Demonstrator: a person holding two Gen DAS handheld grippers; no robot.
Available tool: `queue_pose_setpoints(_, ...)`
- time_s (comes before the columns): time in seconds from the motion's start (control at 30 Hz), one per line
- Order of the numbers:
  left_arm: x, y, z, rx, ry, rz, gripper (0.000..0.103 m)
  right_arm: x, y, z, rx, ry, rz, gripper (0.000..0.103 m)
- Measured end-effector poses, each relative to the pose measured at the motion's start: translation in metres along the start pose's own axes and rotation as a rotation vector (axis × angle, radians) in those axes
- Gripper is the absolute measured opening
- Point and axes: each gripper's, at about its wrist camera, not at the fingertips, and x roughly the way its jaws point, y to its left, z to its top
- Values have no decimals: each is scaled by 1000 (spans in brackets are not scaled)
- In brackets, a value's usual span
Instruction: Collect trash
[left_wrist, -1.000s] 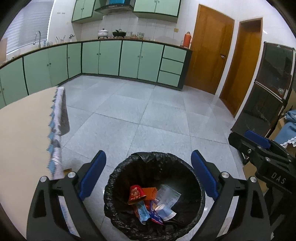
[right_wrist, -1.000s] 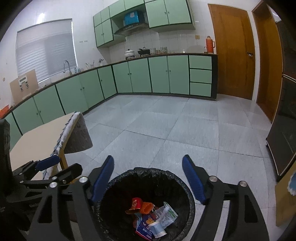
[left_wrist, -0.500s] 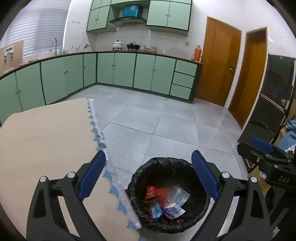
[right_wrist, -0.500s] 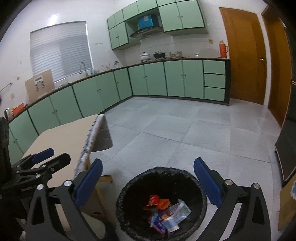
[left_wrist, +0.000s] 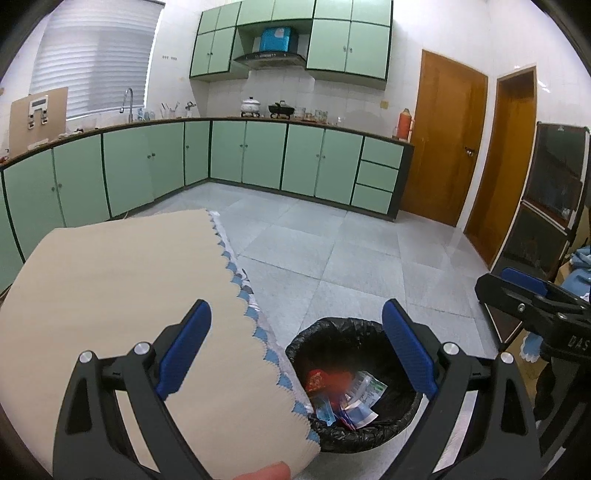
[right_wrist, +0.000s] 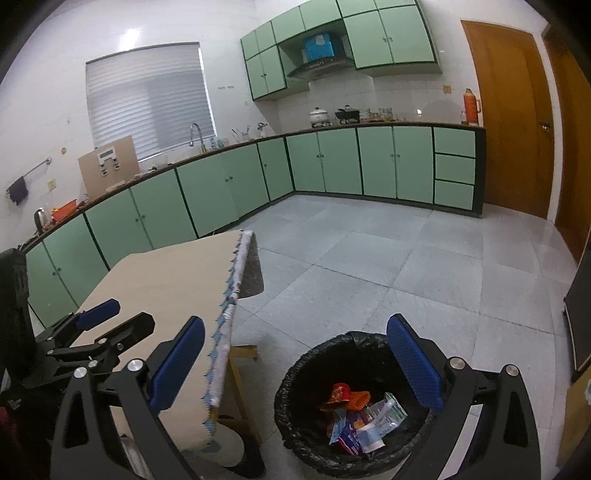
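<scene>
A black-lined trash bin (left_wrist: 399, 413) (right_wrist: 295, 424) stands on the floor beside the table. It holds several wrappers (left_wrist: 347, 395) (right_wrist: 362, 417), red, orange, blue and white. My left gripper (left_wrist: 295, 350) is open and empty, held high over the table's edge and the bin. My right gripper (right_wrist: 295, 362) is open and empty above the bin. The right gripper shows at the right of the left wrist view (left_wrist: 535, 306). The left gripper shows at the left of the right wrist view (right_wrist: 99, 328).
A table with a beige cloth (left_wrist: 110, 295) (right_wrist: 177, 280) with blue scalloped trim lies to the left of the bin. Grey tiled floor (left_wrist: 332, 251) stretches to green cabinets (left_wrist: 258, 155). Wooden doors (left_wrist: 443, 140) and a dark cabinet (left_wrist: 554, 206) are on the right.
Both grippers have risen and pulled back from the bin; it looks smaller and lower. The tabletop has come into view under the left gripper. Both stay open.
</scene>
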Motion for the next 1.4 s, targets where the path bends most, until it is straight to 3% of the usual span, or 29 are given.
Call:
queue_pose_setpoints(0.57, -55, 25, 2, -30, -86, 26, 91, -25, 41, 4, -76, -40, 35, 97)
queue_pose_setpoints(1.4, -74, 22, 0, -34, -122, 65, 91, -29, 62, 5, -113, -68, 58, 97)
